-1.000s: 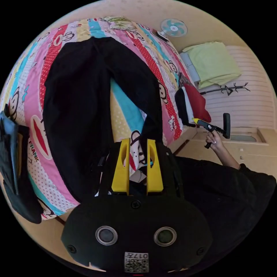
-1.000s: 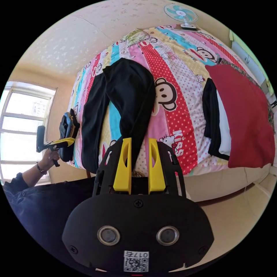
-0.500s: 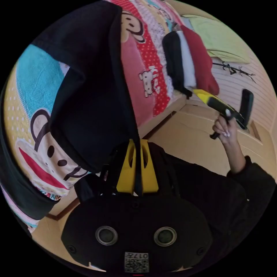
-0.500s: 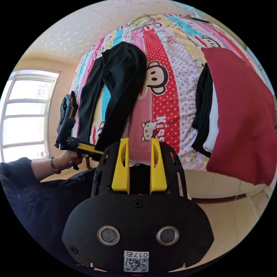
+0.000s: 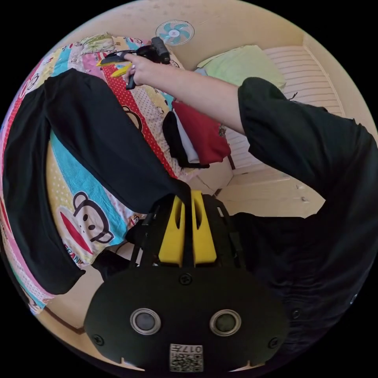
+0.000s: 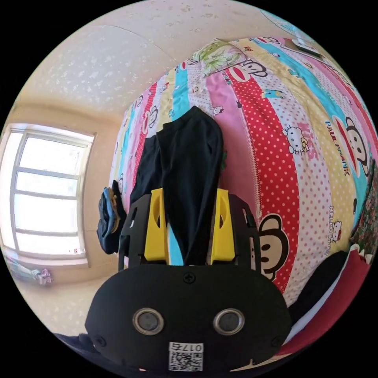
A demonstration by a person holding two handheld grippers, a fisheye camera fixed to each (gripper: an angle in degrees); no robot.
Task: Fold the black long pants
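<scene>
One pair of black long pants (image 5: pixel 98 141) lies on the cartoon-striped bedsheet (image 6: pixel 275 130), its two legs spread apart in a V, with a strip of turquoise and yellow sheet showing between them. The fabric is plain, matte black and mostly smooth. Two grippers are in play. The left gripper (image 5: pixel 188 197) has its yellow jaws pinched together on the hem end of one leg near the bed's edge. The right gripper (image 6: pixel 189 201) has its jaws spread wide, one on either side of the pants' dark cloth, not pressing it; in the left gripper view it is held out over the bed by a hand (image 5: pixel 139 71). One folded stack of red, white and black clothes (image 5: pixel 195 136) sits beside the pants, one dark bundle (image 6: pixel 108 222) lies at the sheet's far edge, and one fan (image 5: pixel 174 31) stands by the wall.
</scene>
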